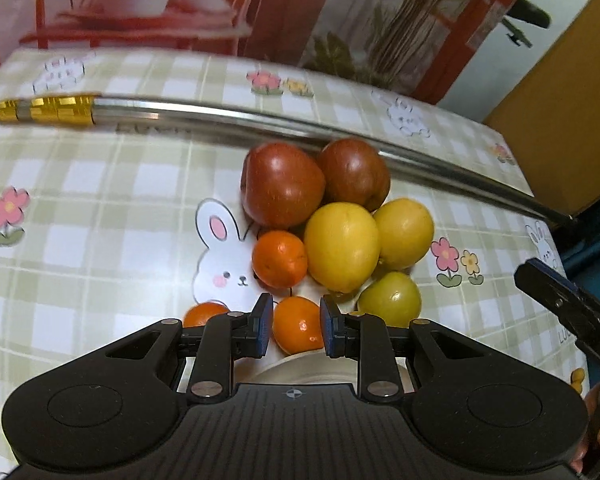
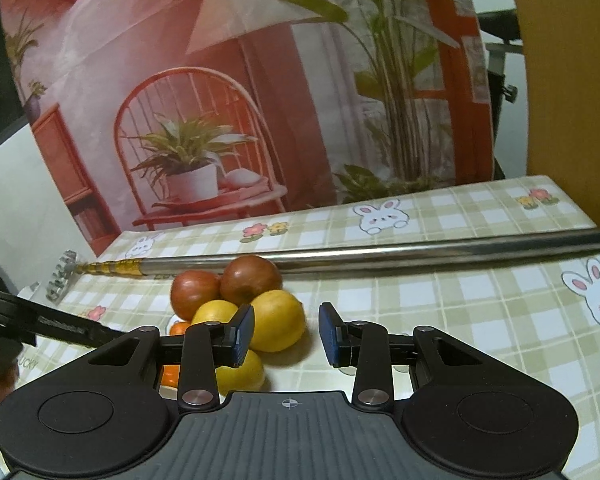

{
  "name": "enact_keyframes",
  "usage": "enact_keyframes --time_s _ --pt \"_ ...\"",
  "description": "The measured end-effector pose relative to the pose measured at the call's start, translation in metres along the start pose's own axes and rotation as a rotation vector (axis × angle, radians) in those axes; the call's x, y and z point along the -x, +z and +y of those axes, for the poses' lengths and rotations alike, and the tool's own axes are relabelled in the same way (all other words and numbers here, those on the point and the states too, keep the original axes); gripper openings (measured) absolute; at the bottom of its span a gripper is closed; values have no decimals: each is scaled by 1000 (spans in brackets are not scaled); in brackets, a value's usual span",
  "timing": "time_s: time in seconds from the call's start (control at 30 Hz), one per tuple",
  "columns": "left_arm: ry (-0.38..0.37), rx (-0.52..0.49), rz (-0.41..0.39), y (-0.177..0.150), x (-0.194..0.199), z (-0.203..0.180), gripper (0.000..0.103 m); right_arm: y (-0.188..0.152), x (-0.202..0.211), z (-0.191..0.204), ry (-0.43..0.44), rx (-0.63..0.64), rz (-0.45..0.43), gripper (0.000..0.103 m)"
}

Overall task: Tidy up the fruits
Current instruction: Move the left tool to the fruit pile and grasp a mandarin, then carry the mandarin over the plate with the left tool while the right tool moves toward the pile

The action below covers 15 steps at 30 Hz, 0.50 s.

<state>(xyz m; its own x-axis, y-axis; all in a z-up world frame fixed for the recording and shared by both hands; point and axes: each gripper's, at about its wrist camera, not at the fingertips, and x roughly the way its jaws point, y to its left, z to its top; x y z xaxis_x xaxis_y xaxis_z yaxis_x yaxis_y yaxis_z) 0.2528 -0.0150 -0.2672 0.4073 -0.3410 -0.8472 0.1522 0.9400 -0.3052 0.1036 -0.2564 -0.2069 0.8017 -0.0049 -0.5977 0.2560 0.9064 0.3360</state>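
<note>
From the left wrist camera we see our left gripper (image 1: pixel 293 326) low over the checked tablecloth (image 1: pixel 100 184), its blue pads (image 1: pixel 263 325) set on either side of a small orange (image 1: pixel 299 324). We cannot tell whether the pads press the fruit or only flank it with a sliver of room. A second small orange (image 1: pixel 279 258) sits just beyond it, and a third (image 1: pixel 204 314) peeks out at the left, half hidden behind the left finger. Farther off lie two yellow fruits, one large (image 1: pixel 341 246) and one to its right (image 1: pixel 404 234), both touching; a greenish-yellow fruit (image 1: pixel 390 299) sits near right of the held orange. Two red apples (image 1: pixel 282 184) and (image 1: pixel 354 174) form the far edge of the cluster, against a long metal rod (image 1: pixel 260 114) with a gold band at its left end. Our right gripper (image 1: pixel 568 312) enters at the right edge.

From the right wrist camera, our right gripper (image 2: pixel 287 334) hangs with its jaws spread wide and nothing between them. The fruit pile lies to the near left: the apples (image 2: pixel 194 292) far, a yellow fruit (image 2: pixel 278 320) just behind the left pad, another (image 2: pixel 240 372) nearer. The rod (image 2: pixel 380 258) crosses the table beyond, ending at the left in a small rake head (image 2: pixel 62 276). The left gripper's body (image 2: pixel 60 322) reaches in from the left.
</note>
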Motion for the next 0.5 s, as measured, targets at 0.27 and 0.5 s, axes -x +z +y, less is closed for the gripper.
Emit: enact_keyframes --time_s 0.27,0.5 --pt "-18 35 26 4 -17 1 31 -7 -4 -17 -5 -42 10 35" --pt "-28 37 55 3 -26 -4 38 -11 -5 -23 1 -64 15 35"
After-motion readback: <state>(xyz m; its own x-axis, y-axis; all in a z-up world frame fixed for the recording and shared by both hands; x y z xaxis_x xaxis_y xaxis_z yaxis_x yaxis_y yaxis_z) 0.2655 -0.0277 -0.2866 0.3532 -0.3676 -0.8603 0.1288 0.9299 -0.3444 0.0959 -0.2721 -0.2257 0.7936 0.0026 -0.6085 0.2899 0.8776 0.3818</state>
